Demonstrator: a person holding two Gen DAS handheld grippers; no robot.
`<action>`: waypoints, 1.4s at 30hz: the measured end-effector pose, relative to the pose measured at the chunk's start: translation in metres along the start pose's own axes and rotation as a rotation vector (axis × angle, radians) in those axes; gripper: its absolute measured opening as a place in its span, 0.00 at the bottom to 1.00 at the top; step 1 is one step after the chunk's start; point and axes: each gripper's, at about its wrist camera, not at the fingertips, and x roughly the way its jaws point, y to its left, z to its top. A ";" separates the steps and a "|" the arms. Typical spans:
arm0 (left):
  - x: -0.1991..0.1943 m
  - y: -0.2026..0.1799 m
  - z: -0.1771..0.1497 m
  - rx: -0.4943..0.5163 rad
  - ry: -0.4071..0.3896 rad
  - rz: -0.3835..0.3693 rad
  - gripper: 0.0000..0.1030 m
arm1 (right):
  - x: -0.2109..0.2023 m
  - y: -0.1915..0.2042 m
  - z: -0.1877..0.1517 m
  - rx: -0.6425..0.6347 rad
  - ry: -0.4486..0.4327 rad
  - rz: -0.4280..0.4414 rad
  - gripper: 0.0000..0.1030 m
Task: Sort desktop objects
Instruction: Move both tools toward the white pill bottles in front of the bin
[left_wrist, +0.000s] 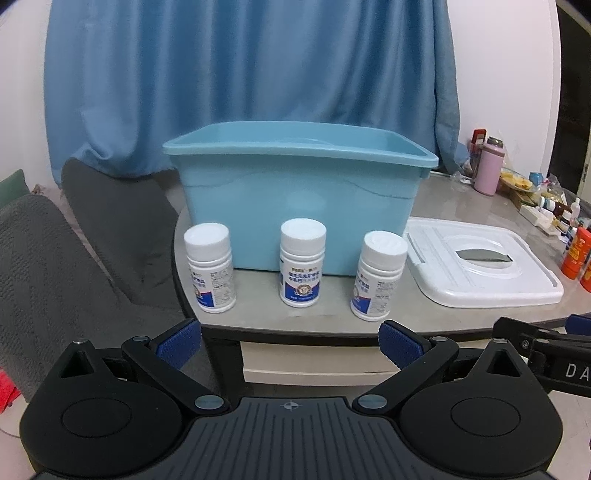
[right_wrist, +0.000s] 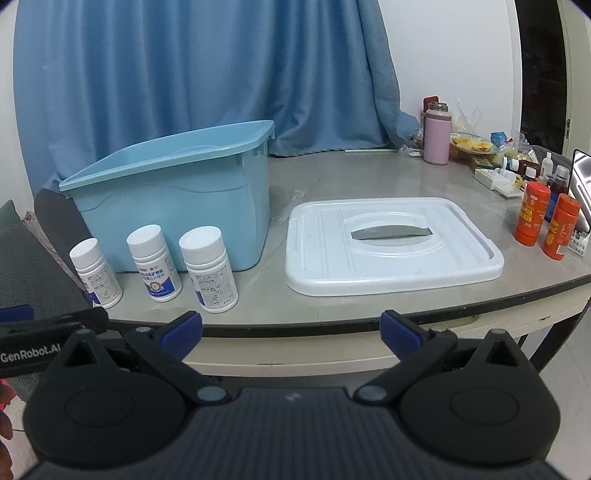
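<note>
Three white pill bottles stand upright in a row on the grey table in front of an open blue bin (left_wrist: 295, 192): left bottle (left_wrist: 209, 267), middle bottle (left_wrist: 303, 262), right bottle (left_wrist: 376, 275). They also show in the right wrist view: left bottle (right_wrist: 95, 272), middle bottle (right_wrist: 153, 264), right bottle (right_wrist: 211, 269), before the bin (right_wrist: 177, 199). The bin's white lid (left_wrist: 480, 258) lies flat to the right, also in the right wrist view (right_wrist: 391, 243). My left gripper (left_wrist: 290, 345) is open and empty, short of the table edge. My right gripper (right_wrist: 291, 338) is open and empty, before the table edge.
Two orange bottles (right_wrist: 546, 221) stand at the table's right side. A pink flask (right_wrist: 437, 133), food and small bottles crowd the far right. A grey sofa (left_wrist: 74, 258) is left of the table. A blue curtain (left_wrist: 251, 74) hangs behind.
</note>
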 end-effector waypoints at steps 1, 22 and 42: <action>-0.002 0.001 0.000 -0.001 -0.007 -0.003 1.00 | 0.000 0.001 0.001 -0.002 -0.003 -0.002 1.00; -0.016 0.029 0.004 -0.004 -0.055 0.002 1.00 | -0.017 0.030 0.000 -0.018 -0.043 -0.017 0.99; 0.017 0.053 0.004 -0.035 -0.052 0.030 0.98 | 0.017 0.058 0.002 -0.057 -0.057 0.004 0.99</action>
